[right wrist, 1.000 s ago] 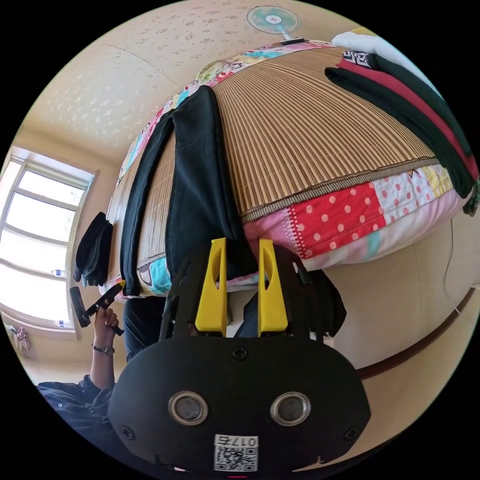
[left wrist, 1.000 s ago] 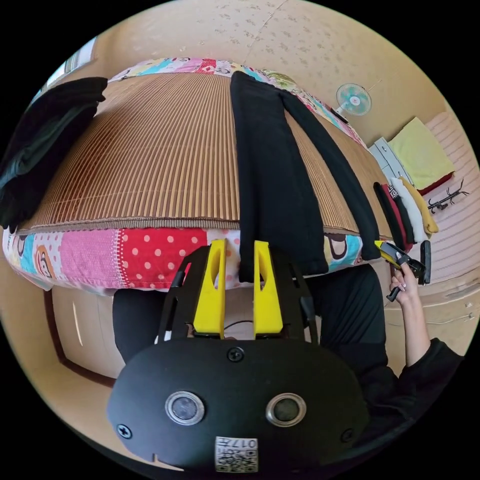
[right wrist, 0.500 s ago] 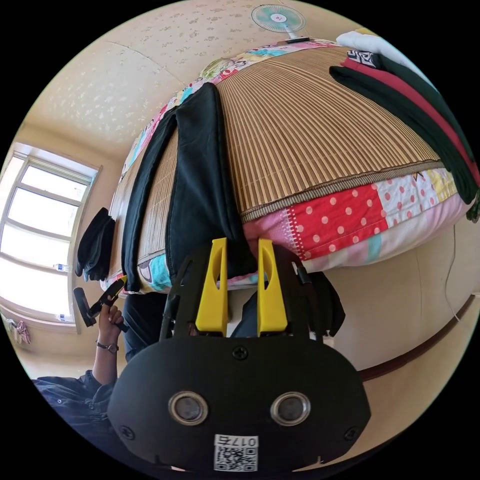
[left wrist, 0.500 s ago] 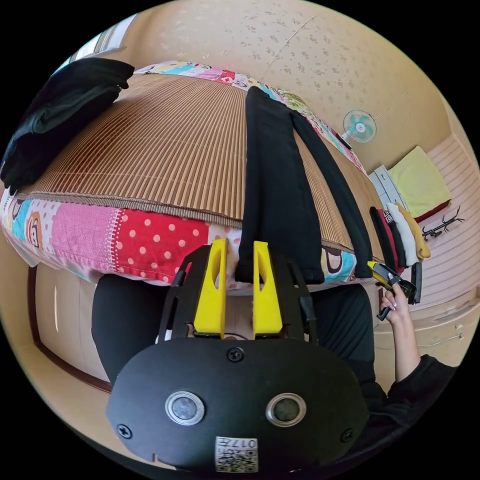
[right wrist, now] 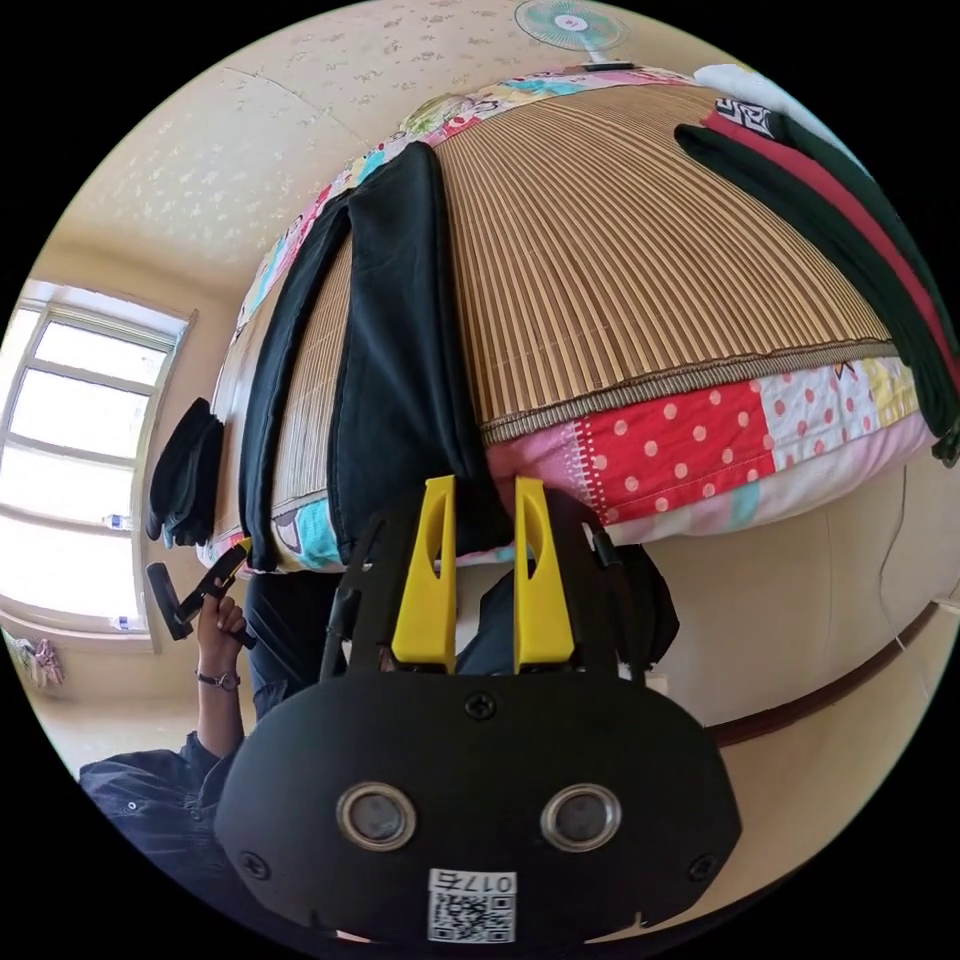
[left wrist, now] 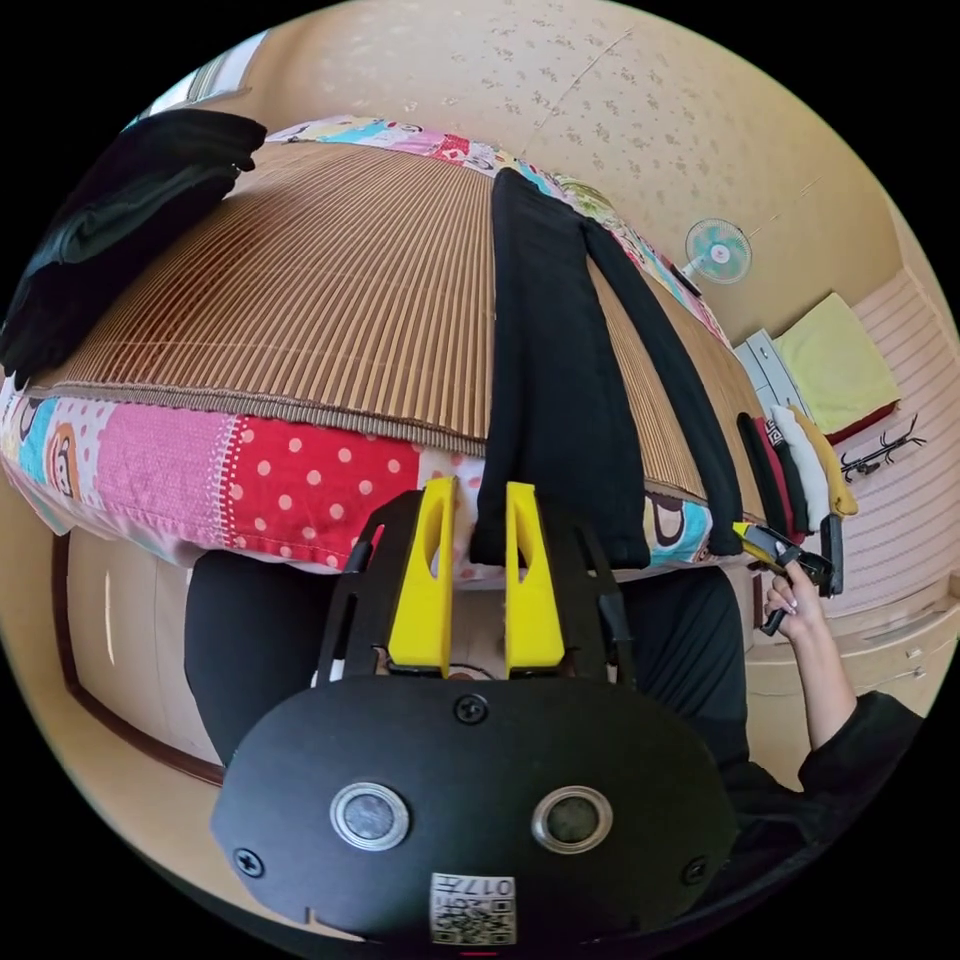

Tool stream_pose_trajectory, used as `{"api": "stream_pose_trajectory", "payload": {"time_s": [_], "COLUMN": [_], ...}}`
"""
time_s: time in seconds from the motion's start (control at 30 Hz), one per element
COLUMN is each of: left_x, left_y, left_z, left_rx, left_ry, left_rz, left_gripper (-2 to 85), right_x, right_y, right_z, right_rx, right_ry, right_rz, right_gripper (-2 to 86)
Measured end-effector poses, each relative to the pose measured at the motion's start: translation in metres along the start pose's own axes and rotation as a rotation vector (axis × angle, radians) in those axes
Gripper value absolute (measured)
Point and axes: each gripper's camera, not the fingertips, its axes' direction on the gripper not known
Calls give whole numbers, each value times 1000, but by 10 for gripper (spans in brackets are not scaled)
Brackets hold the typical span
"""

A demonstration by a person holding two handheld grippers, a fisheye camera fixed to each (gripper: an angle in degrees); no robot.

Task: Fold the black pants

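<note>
The black pants [left wrist: 560, 380] lie lengthwise on a bamboo mat [left wrist: 330, 290] on the bed, and both leg ends hang over its near edge. My left gripper [left wrist: 480, 490] is open, with the corner of one leg's hem in the gap between its yellow jaws. In the right gripper view the pants [right wrist: 400, 330] run the same way. The right gripper [right wrist: 485, 485] is open too, and the other leg's hem corner sits between its jaws. Each view catches the other gripper in a hand at the far leg: the right gripper [left wrist: 785, 555] and the left gripper [right wrist: 200, 595].
A row of folded clothes [left wrist: 800, 460] lies on one end of the mat and a heap of black garments [left wrist: 110, 220] on the other. A patchwork sheet [left wrist: 300, 480] covers the bed's side. A fan [left wrist: 717, 250] stands past the bed, and a window [right wrist: 70, 470] is beside it.
Both cameras have shifted slightly at the bed's edge. The pants lie as before, and both pairs of jaws stay at the hem corners with about the same gap.
</note>
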Motion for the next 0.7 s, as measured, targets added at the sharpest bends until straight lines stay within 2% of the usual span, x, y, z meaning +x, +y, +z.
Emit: {"api": "stream_pose_trajectory", "payload": {"time_s": [0.1, 0.23, 0.43, 0.5, 0.6, 0.7], "left_x": [-6, -12, -25, -32, -36, -25], "left_y": [7, 11, 11, 12, 25, 45], "left_z": [0, -2, -4, -6, -18, -33], "left_rx": [25, 30, -14, -53, -45, -50], "left_ry": [17, 39, 101, 201, 334, 384], "left_rz": [-4, 13, 29, 4, 6, 65], "left_gripper": [79, 78, 64, 40, 28, 26], "right_x": [1, -14, -31, -34, -33, -15], "right_y": [1, 13, 55, 69, 96, 131], "right_z": [0, 5, 5, -1, -23, -55], "right_rx": [-61, -84, -12, 6, 60, 167], "right_ry": [-7, 85, 140, 124, 7, -279], "right_rz": [-1, -26, -4, -21, -84, -139], "right_gripper": [88, 84, 59, 47, 35, 30]}}
